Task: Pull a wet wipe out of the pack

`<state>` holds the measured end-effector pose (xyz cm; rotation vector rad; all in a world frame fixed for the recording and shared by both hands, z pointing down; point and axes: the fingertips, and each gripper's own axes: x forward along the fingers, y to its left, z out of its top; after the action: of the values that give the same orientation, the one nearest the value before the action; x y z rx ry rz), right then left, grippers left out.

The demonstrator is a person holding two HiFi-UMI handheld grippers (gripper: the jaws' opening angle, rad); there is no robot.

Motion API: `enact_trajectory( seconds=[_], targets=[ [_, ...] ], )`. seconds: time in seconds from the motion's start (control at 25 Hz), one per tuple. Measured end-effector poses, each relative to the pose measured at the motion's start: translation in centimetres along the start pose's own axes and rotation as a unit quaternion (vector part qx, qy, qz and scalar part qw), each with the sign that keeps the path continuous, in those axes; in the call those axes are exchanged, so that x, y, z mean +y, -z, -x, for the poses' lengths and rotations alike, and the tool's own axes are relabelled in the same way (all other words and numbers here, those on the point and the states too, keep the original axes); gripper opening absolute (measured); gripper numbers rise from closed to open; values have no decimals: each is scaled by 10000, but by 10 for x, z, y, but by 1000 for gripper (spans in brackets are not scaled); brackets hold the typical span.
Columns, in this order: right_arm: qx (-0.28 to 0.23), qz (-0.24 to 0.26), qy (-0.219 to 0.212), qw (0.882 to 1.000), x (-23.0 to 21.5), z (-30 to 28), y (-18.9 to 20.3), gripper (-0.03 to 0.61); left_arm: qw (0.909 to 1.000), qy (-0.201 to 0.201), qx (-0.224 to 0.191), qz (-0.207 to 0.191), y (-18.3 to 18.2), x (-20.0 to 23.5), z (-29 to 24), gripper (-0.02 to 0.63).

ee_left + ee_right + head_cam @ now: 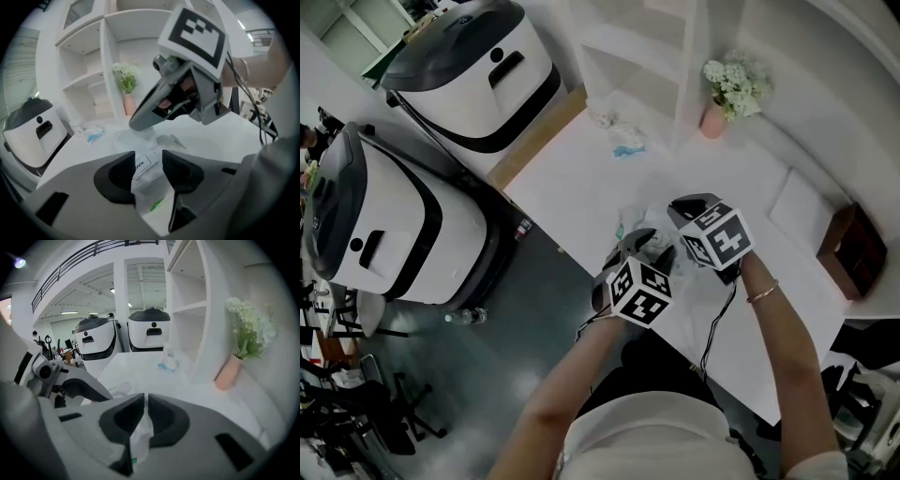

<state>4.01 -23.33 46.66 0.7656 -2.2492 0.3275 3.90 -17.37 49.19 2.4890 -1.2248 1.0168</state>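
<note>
Left hand-held gripper (pixel 148 161) w/ jaws standing well apart, clamped on nothing. Seen btwn them: the wet wipe pack (pixel 151 192), white w/ an "OPEN" tab and a green mark, pads not pressing on it. Right hand-held gripper (pixel 146 405) w/ jaws almost together, pinched on a white sheet (pixel 139 439) that hangs down from the pads; can't tell if wipe or pack film. Both held side by side over the surface (pixel 581 178), close to its near edge by the person, right one a bit further in, its tip close to the pack's far end. Nr the far edge: pink vase (pixel 712 118) of white flowers beside a white shelf unit (pixel 187 310), plus a crumpled blue-and-white scrap (pixel 628 147). Brown box (pixel 853 251) at the right-hand end. Beyond the left edge, on the floor, white-and-black machines (pixel 478 70).
</note>
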Motion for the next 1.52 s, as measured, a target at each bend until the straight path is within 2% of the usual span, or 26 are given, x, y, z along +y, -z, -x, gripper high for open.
enact_trajectory(
  seconds=[0.12,0.24,0.36,0.44,0.64,0.8,1.0,1.2,1.4,1.52],
  targets=[
    [31,68,71,9999,1,1,-1,14,9990,-208,170,-354,-1,2,-7,149],
    [39,131,113,9998,3,2,-1,14,9985,-370,186,-345,-1,9,-7,105],
    [-27,105,79,9999,5,5,-1,15,9985,-548,-33,-23,-3,21,1,36],
    [-75,42,43,10000,4,6,-1,15,9974,-615,-187,324,-1,30,7,13],
    [-244,-339,-121,9991,3,9,-1,17,9872,-519,-417,1450,13,47,15,5],
    [-387,-645,-199,9970,1,11,-1,17,9780,-416,-464,1991,22,50,17,5],
    [-454,-987,-174,9939,-1,14,-5,20,9695,-336,-535,2367,26,52,17,5],
    [-671,-1363,-116,9883,-10,22,-14,20,9689,-335,-465,2407,32,53,15,5],
    [-1065,-1250,155,9863,-13,48,-22,20,9668,-279,-482,2493,33,52,12,5],
    [-1476,-922,121,9847,6,67,-29,18,9655,-234,-499,2547,35,53,13,5]
  ],
)
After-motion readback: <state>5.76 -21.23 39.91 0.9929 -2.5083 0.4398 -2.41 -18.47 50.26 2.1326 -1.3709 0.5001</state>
